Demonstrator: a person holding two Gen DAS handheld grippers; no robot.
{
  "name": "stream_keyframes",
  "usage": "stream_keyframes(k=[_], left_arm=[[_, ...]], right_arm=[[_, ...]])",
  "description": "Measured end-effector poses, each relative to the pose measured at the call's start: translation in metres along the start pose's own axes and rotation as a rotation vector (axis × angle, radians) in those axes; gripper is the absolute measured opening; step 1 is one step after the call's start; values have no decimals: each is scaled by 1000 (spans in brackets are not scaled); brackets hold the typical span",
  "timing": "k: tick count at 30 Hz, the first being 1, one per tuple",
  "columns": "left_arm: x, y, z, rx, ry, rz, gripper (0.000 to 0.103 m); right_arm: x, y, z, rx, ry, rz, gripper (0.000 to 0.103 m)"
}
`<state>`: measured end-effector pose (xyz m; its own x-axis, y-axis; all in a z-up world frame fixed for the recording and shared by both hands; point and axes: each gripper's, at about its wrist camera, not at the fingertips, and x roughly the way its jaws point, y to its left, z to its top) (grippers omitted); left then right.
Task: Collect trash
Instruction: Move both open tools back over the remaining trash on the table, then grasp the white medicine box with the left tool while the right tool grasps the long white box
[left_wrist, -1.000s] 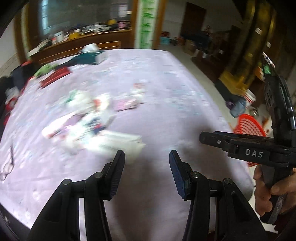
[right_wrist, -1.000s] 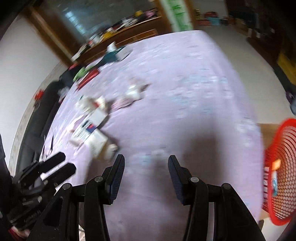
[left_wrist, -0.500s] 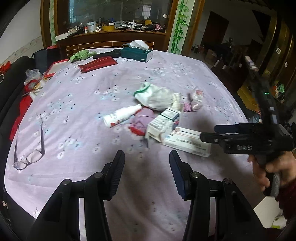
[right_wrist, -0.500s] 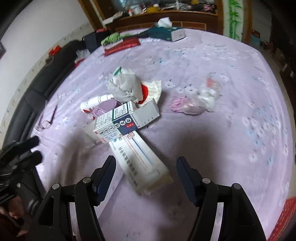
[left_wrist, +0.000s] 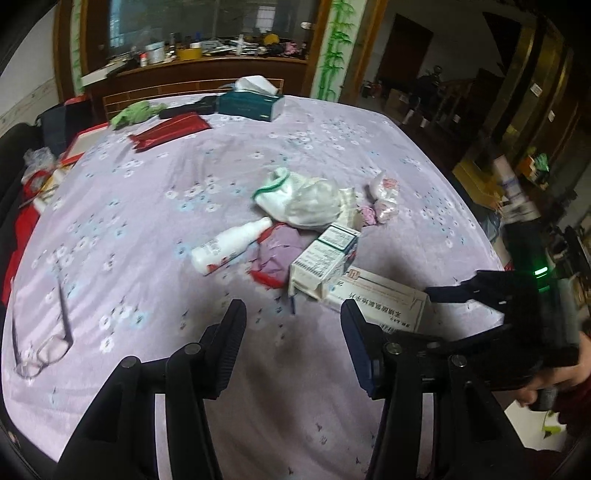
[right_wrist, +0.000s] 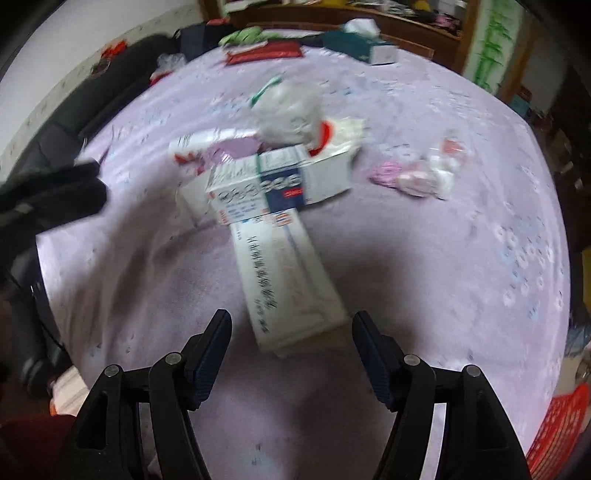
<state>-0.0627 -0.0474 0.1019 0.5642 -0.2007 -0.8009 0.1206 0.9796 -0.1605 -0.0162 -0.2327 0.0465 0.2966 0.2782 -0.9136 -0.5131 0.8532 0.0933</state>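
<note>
Right gripper (right_wrist: 291, 347) spread wide, empty — long white box (right_wrist: 288, 280) just ahead, bare purple sheet (right_wrist: 424, 295) either side. Left gripper (left_wrist: 293, 332) spread, empty — clear cloth beneath.

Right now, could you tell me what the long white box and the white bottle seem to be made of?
The long white box looks like thin matte printed cardboard: flat panels, sharp folded edges. The white bottle looks like smooth, slightly glossy plastic, with a moulded neck and a soft sheen; the blur leaves this uncertain.

Lilac floral bed (left_wrist: 332, 155), cartons (left_wrist: 373, 301), bottle (left_wrist: 231, 245), glasses (left_wrist: 44, 349)
</note>
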Motion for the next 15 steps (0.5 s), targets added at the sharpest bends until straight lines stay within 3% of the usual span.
stream_keyframes(k=[9,13,15], left_arm=[[41,-24,24,111,27,-65,54],[56,-31,35,131,34,-107,54],[62,-37,38,156,43,-120,54]], right_arm=[[-106,-77,-60,317,-160,-47,72],[-162,-84,-99,414,-225,-64,72],[-182,-79,-110,452,-253,-32,72]])
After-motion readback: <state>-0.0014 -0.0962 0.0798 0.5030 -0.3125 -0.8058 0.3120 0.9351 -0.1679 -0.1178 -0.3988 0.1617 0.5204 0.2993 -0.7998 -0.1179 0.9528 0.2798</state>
